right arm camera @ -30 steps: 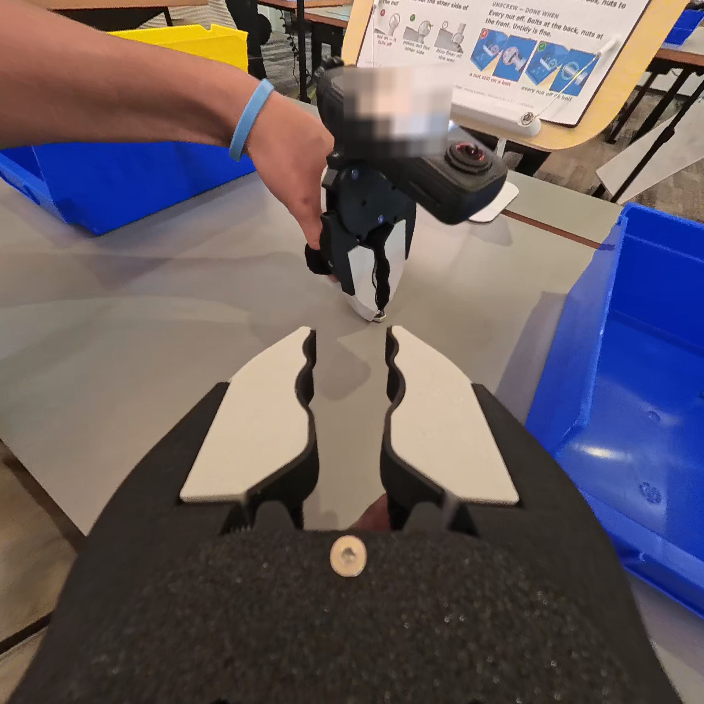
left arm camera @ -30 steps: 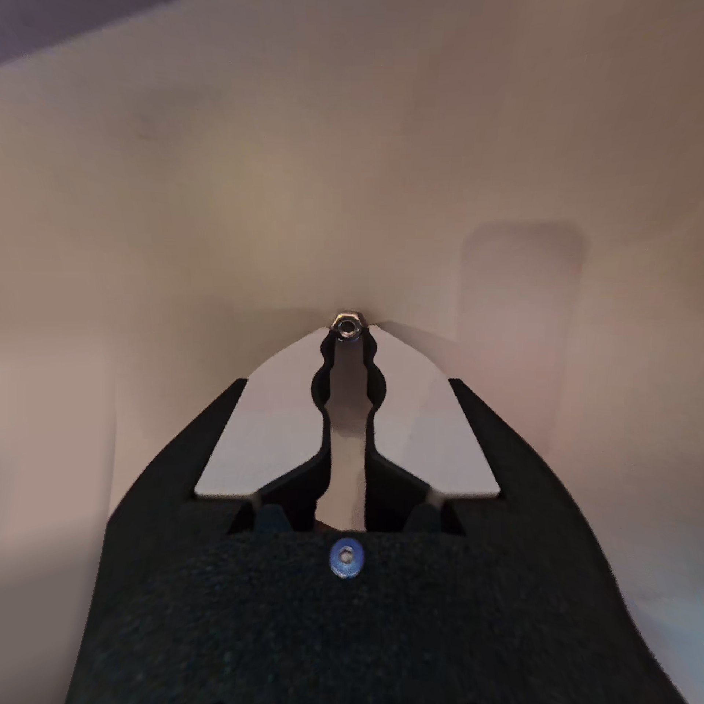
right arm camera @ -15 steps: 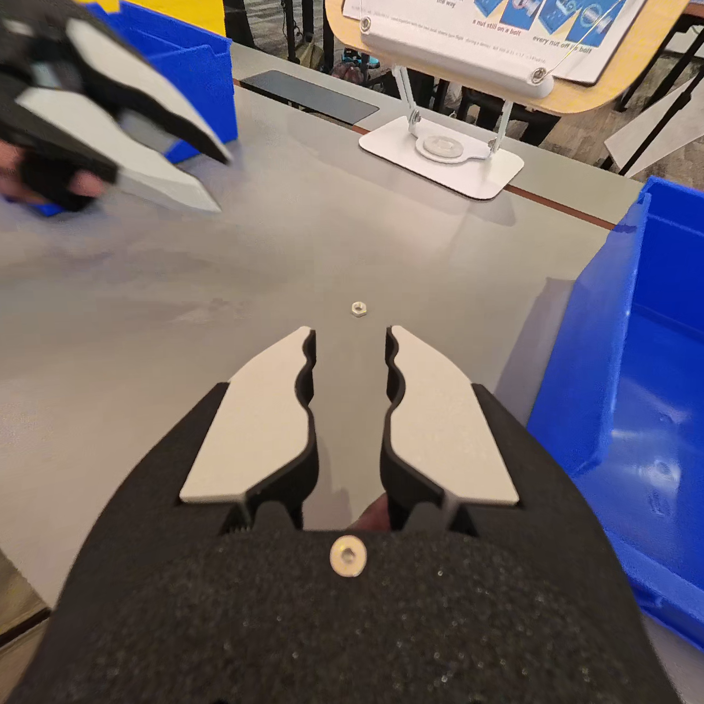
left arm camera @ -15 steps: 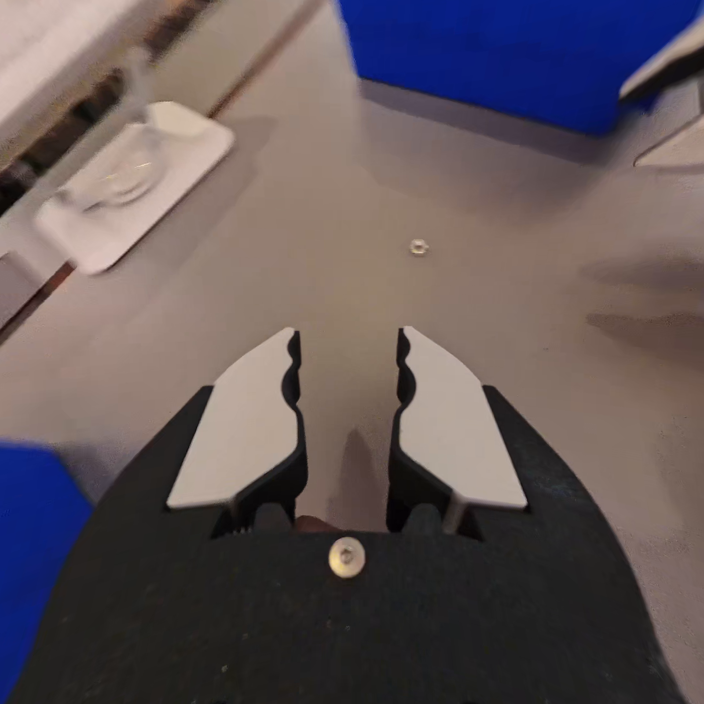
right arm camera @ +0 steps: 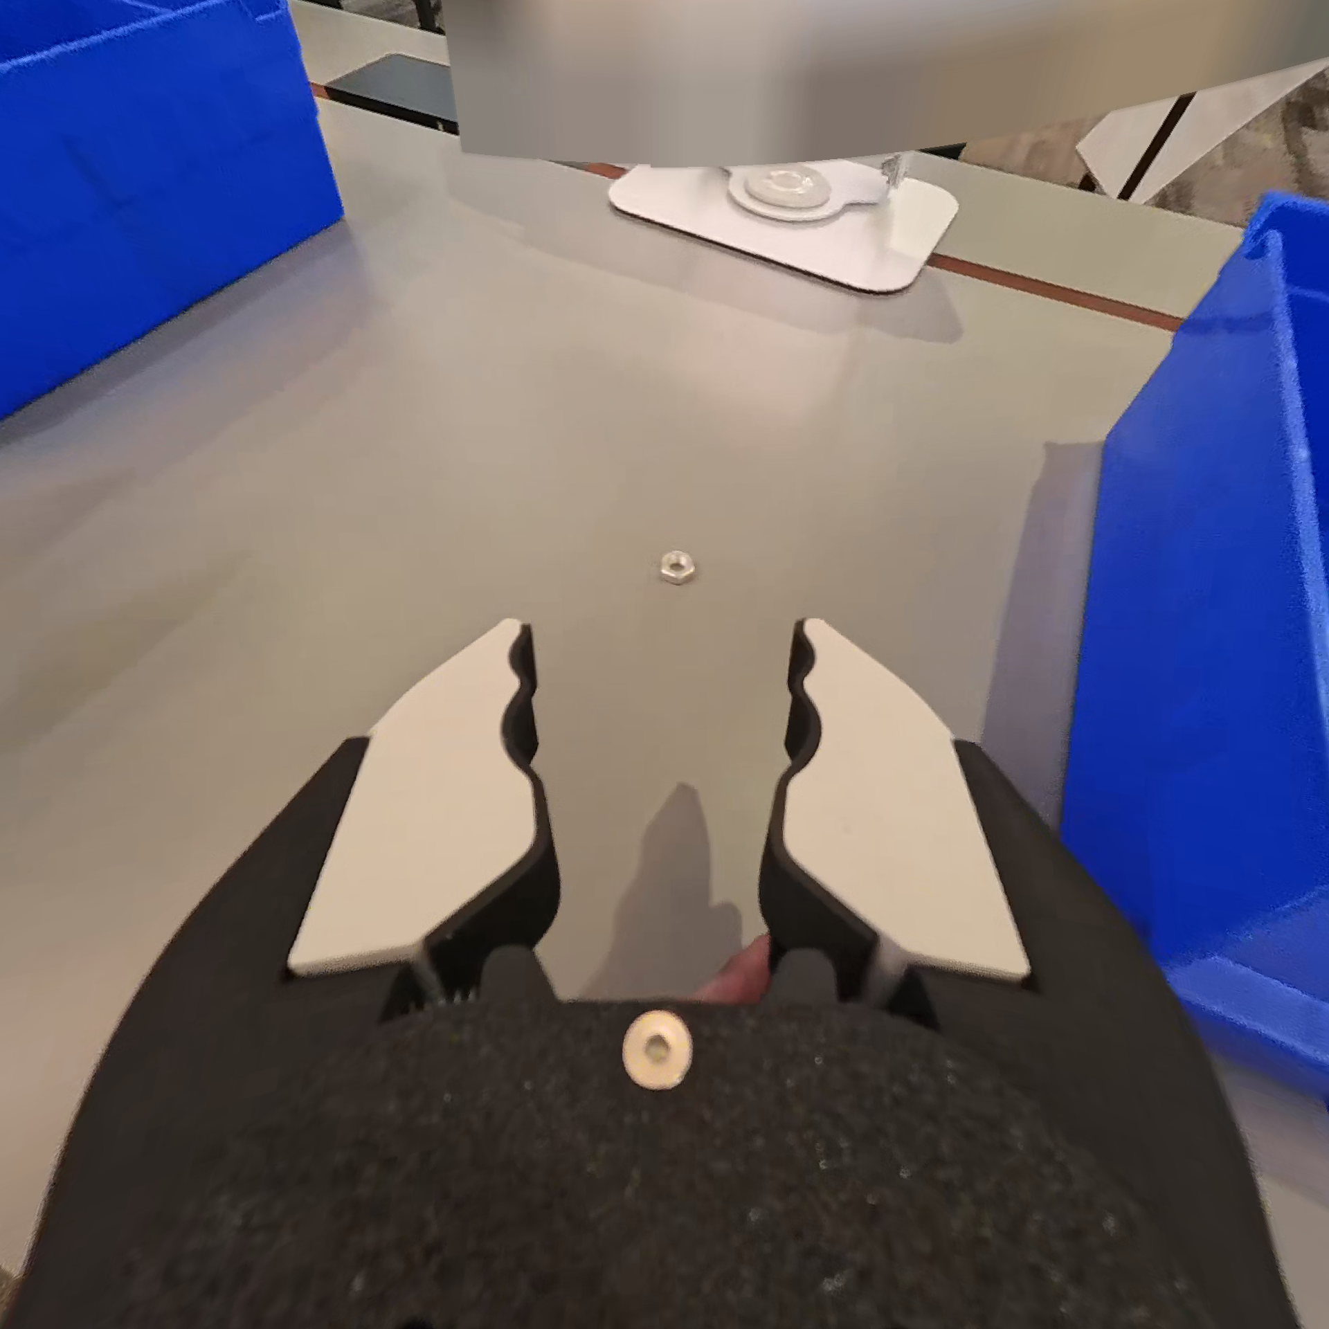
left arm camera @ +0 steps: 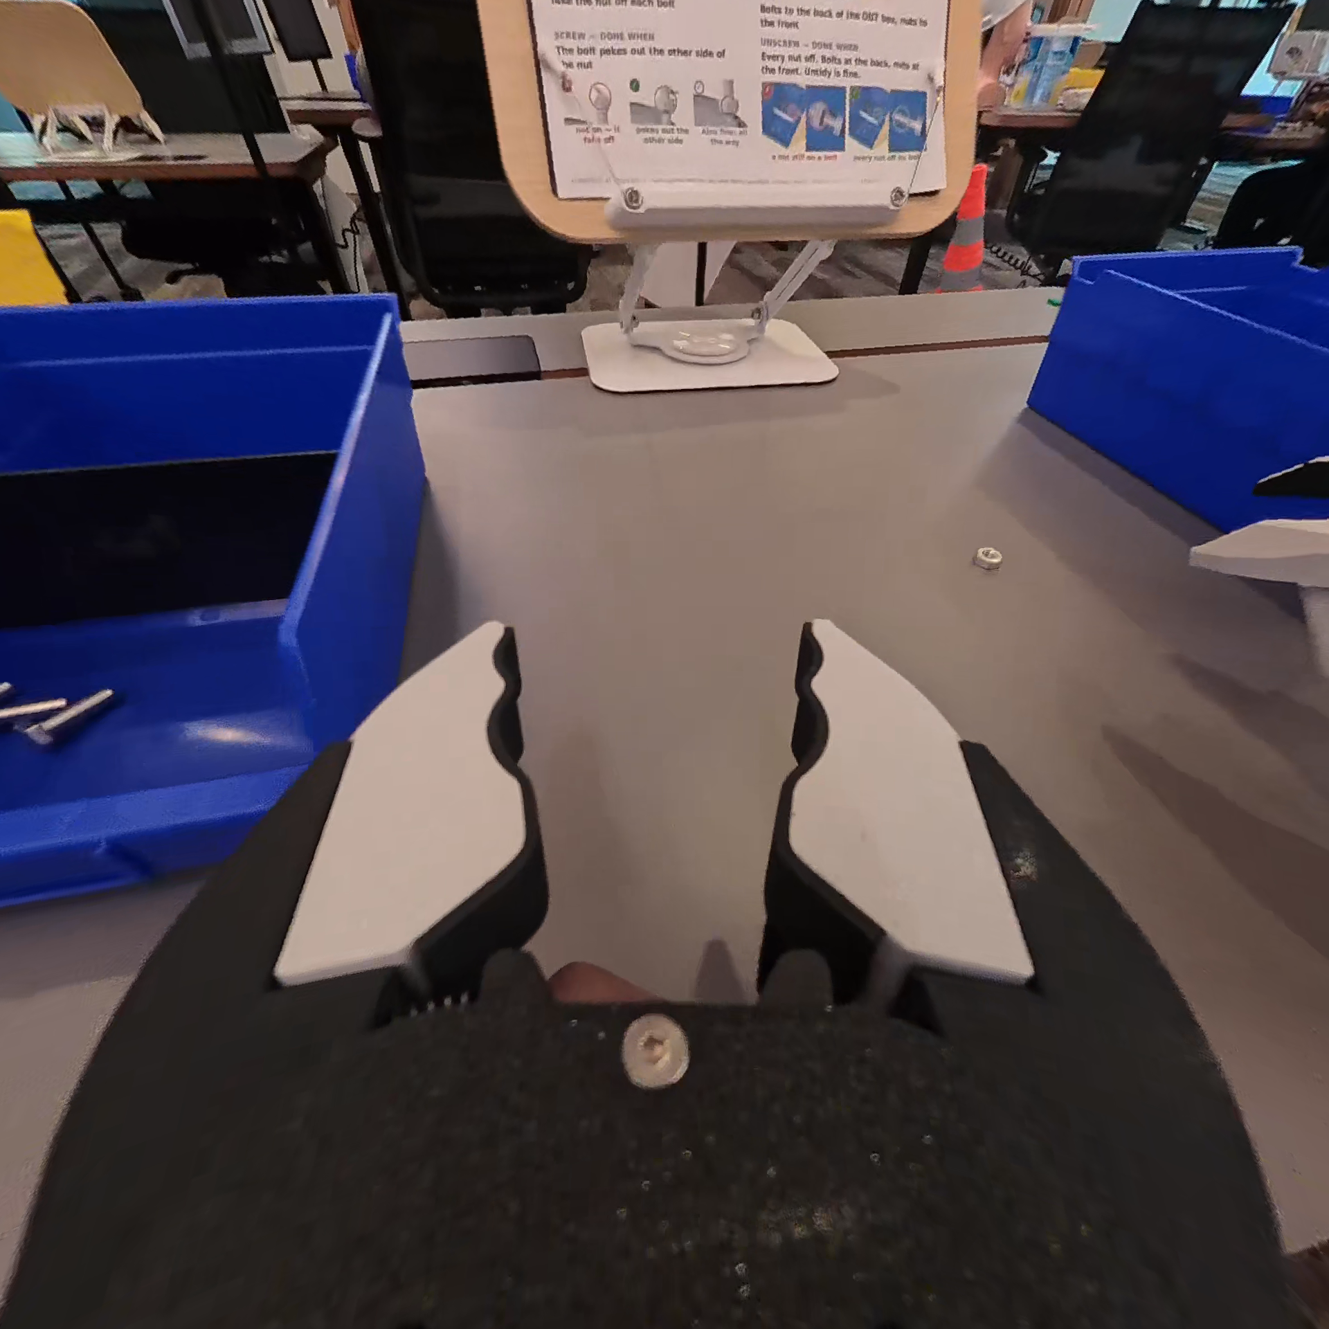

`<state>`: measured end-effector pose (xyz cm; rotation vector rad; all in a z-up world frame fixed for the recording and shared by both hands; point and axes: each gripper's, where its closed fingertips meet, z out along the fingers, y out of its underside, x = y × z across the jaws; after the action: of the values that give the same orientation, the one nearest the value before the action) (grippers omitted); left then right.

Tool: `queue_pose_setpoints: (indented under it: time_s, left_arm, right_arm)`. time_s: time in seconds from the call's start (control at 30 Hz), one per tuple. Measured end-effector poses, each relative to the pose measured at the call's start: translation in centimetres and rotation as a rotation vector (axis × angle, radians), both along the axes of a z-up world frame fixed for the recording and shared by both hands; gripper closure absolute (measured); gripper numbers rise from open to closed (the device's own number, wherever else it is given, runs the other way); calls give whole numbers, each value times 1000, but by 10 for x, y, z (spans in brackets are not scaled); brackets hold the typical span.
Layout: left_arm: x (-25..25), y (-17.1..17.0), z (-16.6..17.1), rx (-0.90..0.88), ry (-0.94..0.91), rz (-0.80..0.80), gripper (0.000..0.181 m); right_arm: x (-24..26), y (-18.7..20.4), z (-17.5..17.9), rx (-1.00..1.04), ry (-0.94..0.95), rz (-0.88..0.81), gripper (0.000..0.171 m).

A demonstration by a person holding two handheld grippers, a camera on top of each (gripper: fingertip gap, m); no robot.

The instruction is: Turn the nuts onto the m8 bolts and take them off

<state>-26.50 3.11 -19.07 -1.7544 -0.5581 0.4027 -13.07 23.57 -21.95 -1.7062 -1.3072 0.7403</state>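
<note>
Both grippers held released over the grey surface (right arm camera: 503,431), 1 nut lying loose.

A blue bin (left arm camera: 180,575) at the frame's left holds bolts (left arm camera: 68,715). The left gripper (left arm camera: 654,640) and right gripper (right arm camera: 661,633) are spread, fingers empty. The nut (right arm camera: 676,568) lies just beyond the right fingers, centre frame.

The bolts (left arm camera: 54,712) in the left blue bin (left arm camera: 345,546) run off the left wrist view's edge, so their number cannot be told. The right gripper (left arm camera: 1287,532) is cut off at that view's right edge. In the right wrist view a blur hides the instruction board (right arm camera: 791,72) above its stand (right arm camera: 784,216).
</note>
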Motion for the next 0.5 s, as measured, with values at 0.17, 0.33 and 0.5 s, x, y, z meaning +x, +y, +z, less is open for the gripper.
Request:
queue_pose_setpoints:
  time_s: [0.17,0.33,0.5]
  left_arm:
    - [-9,-14,4,-6,-17,15,108]
    - [-22,-43,19,-106,62,-15,114]
    - [-88,-89,45,-396,127,-101,119]
  right_arm:
    - [-5,-7,1,13,1,30,105]
    - [-9,-13,2,19,-2,69,107]
    - [-13,-15,8,50,7,110,109]
